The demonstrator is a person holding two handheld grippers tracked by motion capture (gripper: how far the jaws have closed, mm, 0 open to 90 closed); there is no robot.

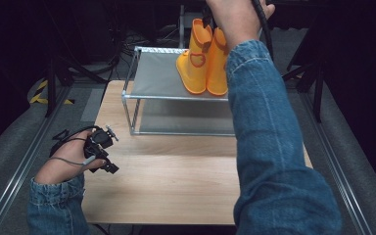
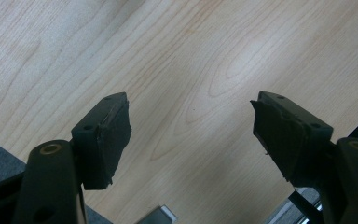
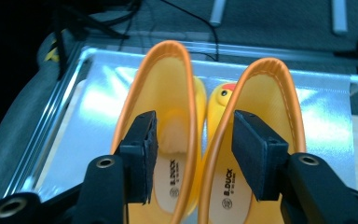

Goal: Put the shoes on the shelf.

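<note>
Dark studio floor is surrounding a light wooden table, with a two-tier metal shoe rack sitting along the table's far edge. Two orange-yellow rubber boots are standing upright side by side at the right end of the rack's top shelf, toes pointing toward the table's near edge. Right gripper is hanging directly over the boot openings (B.DUCK insoles visible), jaws standing partly apart and pressing on nothing: one pad is sitting inside the left boot's shaft, the other inside the right boot's, with the two adjoining inner walls between them. So the boots are lying straight below this gripper, shafts running vertical. Left gripper is idling wide open and empty over the table's near-left corner, well apart from the rack. Right hand is clearly the nearer one.
</note>
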